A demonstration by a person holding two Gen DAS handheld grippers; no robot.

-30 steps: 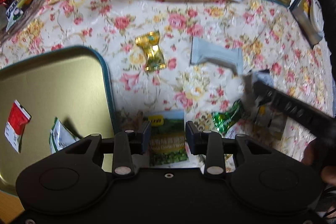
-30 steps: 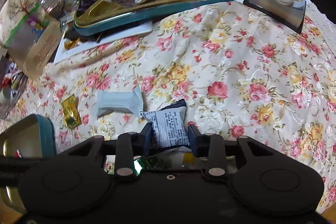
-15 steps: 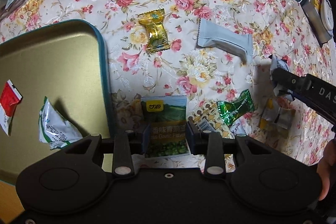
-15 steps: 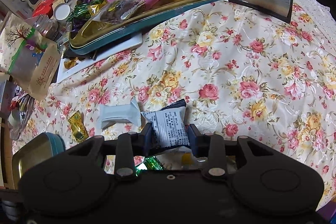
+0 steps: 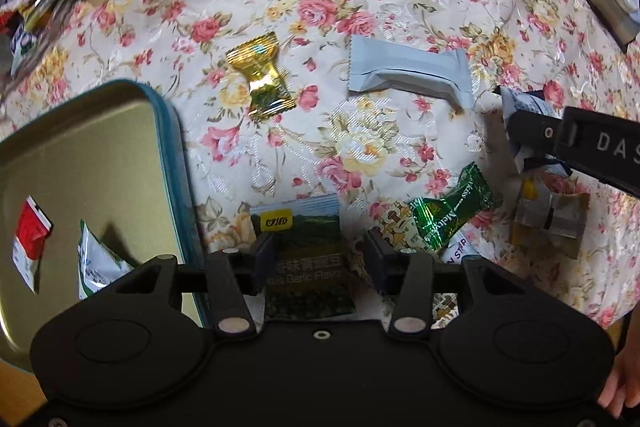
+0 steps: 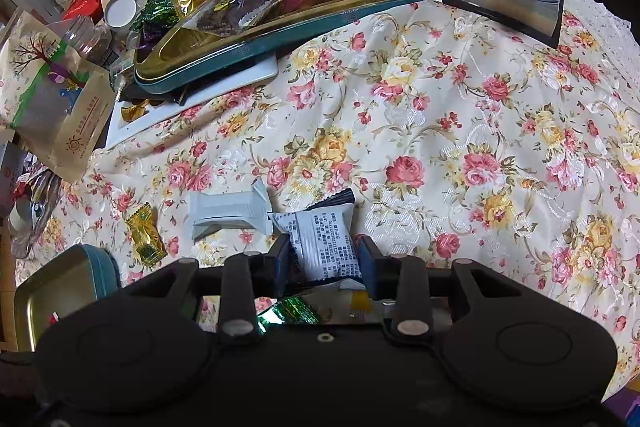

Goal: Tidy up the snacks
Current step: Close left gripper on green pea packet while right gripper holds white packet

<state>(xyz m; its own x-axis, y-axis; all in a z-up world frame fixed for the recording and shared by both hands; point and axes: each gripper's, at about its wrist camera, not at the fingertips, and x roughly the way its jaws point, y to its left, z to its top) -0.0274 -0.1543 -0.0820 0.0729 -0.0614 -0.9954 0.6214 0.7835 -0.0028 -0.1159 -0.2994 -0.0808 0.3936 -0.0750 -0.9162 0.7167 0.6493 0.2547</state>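
While the left gripper (image 5: 318, 263) stands apart astride the green garlic-pea packet (image 5: 306, 259) on the desk beside the tin tray (image 5: 172, 131), right gripper (image 6: 323, 263) clamps a white printed sachet (image 6: 320, 247). Both light, crinkly, slippery; pinch mid-body.

— Which snacks do you see?

— A gold candy (image 5: 262, 79) and a long pale blue-gray bar (image 5: 408, 73) lie flat on the flowery cloth. A green candy (image 5: 450, 213) lies on top of other small packets.

— And the green pea packet (image 5: 306, 259)?

— It lies flat, right beside the gold tin tray (image 5: 92, 163). Its words say garlic flavor.

— What is in the tray?

— A red and white packet (image 5: 29, 241) and a white and green one (image 5: 98, 265).

— And the white packet with black print (image 6: 324, 247)?

— It has a dark edge and sits just beside the bar.
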